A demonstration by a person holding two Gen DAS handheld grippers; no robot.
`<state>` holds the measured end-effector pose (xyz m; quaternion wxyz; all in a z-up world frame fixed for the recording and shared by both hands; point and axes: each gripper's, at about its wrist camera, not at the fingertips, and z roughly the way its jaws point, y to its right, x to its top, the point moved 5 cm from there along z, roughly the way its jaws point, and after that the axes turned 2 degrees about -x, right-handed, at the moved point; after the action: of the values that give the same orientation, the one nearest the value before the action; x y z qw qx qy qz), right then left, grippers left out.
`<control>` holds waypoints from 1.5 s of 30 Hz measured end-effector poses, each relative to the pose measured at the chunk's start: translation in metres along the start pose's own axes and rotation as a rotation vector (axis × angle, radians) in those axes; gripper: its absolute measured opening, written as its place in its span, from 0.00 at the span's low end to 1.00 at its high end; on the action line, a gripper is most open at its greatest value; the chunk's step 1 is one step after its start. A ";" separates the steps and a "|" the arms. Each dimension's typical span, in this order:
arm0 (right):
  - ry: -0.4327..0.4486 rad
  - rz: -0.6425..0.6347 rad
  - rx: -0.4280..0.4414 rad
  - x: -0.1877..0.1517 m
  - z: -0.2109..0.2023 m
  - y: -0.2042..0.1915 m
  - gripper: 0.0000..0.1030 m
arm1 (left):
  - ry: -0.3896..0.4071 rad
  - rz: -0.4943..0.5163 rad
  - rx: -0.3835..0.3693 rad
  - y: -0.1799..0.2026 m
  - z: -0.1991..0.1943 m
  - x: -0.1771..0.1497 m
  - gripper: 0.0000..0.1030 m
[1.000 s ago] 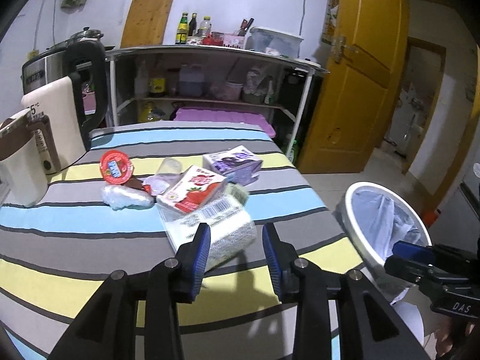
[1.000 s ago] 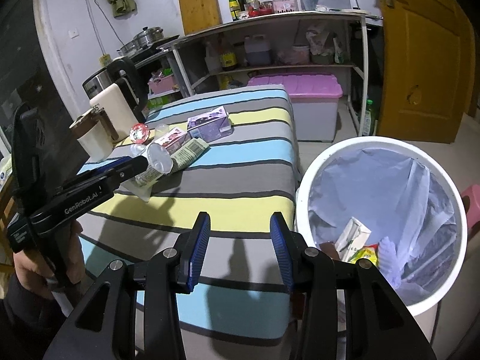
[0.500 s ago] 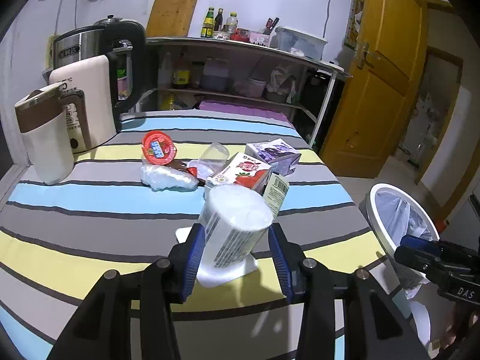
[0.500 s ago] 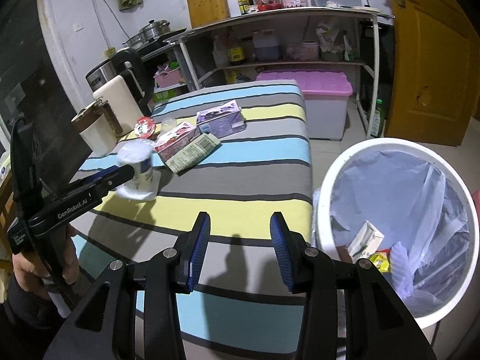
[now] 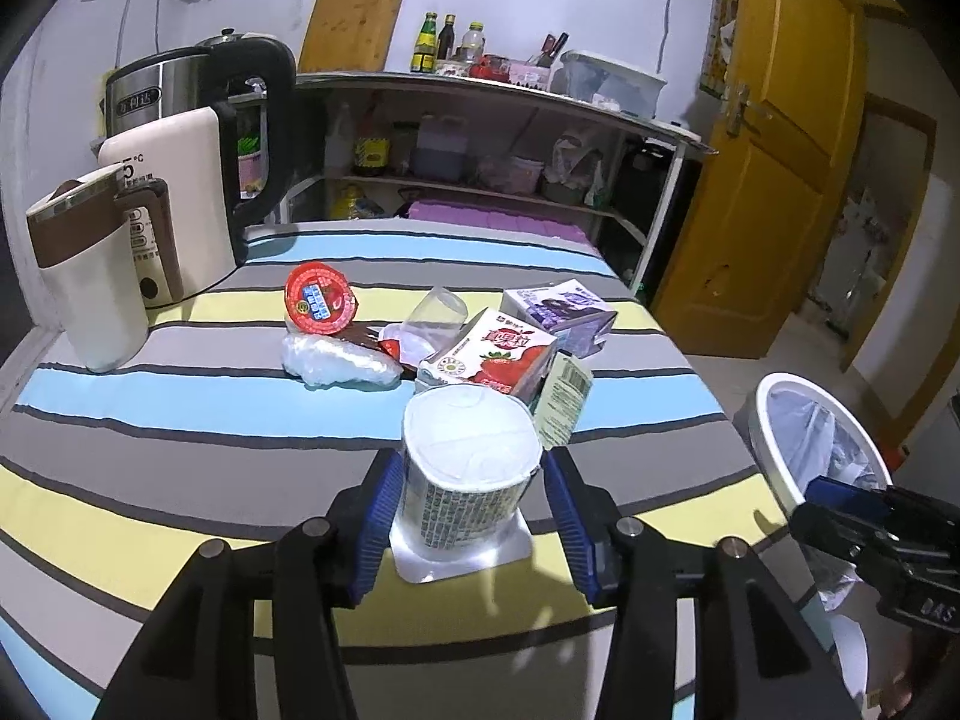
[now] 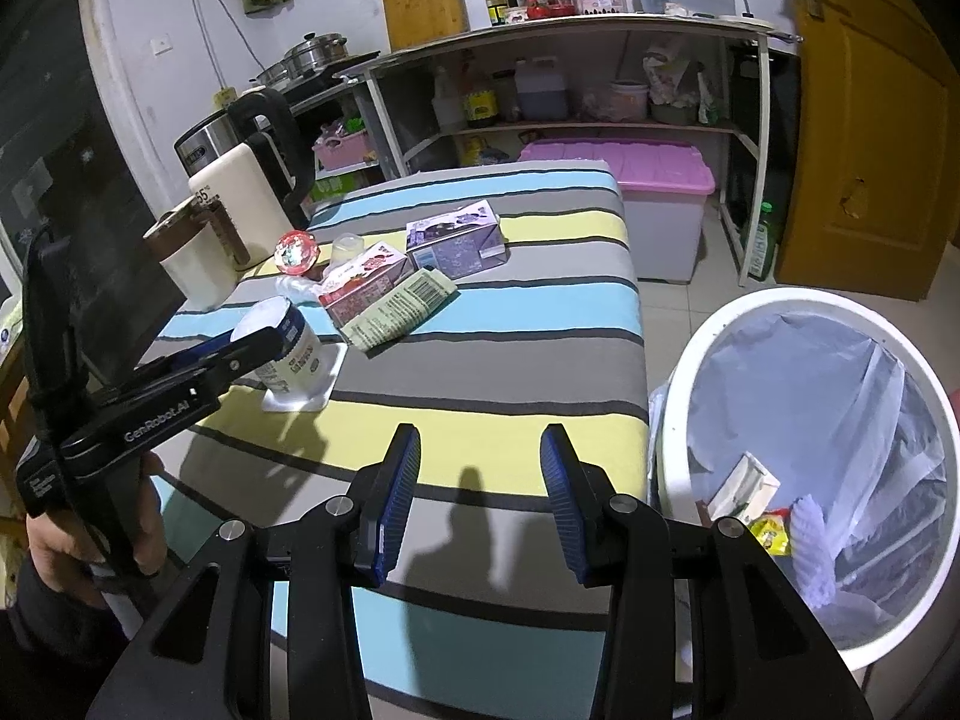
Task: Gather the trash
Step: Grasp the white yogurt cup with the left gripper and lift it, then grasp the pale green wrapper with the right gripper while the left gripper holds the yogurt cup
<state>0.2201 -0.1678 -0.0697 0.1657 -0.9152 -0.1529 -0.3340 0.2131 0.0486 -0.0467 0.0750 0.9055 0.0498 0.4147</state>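
Cup now standing upright, your left fingers parting around it.
Your left gripper (image 5: 471, 516) is opening around the yogurt cup (image 5: 465, 468), which was tilted earlier, on the striped tabletop (image 5: 180, 420); your right gripper (image 6: 480, 504) is hanging apart, empty, beside the lined bin (image 6: 708, 360).

1. One yogurt cup (image 5: 468, 468) – between the left gripper's fingers (image 5: 378, 516).
2. Two drink cartons (image 5: 492, 360) – beyond those fingers.
3. One red-lidded jelly cup (image 5: 319, 299).
4. Two kettles (image 5: 174, 204).
5. One trash bin (image 6: 780, 330), right of the right gripper's fingers (image 6: 396, 504).

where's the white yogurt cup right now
In the left wrist view, the yogurt cup stands upside down on the striped table, between the opening left tool, before the strawberry carton.
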 end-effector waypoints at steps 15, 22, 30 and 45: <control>-0.023 -0.011 0.010 0.009 0.019 -0.015 0.53 | 0.049 -0.021 -0.020 -0.014 -0.004 0.003 0.47; -0.041 -0.022 0.034 0.017 0.037 -0.033 0.53 | 0.098 -0.034 -0.015 -0.029 -0.029 0.006 0.46; -0.090 -0.007 0.059 0.033 0.077 -0.056 0.53 | 0.096 -0.065 0.000 -0.054 -0.038 -0.002 0.46; -0.105 0.027 -0.035 0.057 0.125 -0.063 0.53 | 0.071 -0.093 -0.021 -0.070 -0.029 -0.011 0.47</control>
<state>0.3069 -0.0503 -0.1100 0.1458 -0.9362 -0.1434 -0.2859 0.1822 0.1190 -0.0485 0.1018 0.8862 0.0903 0.4429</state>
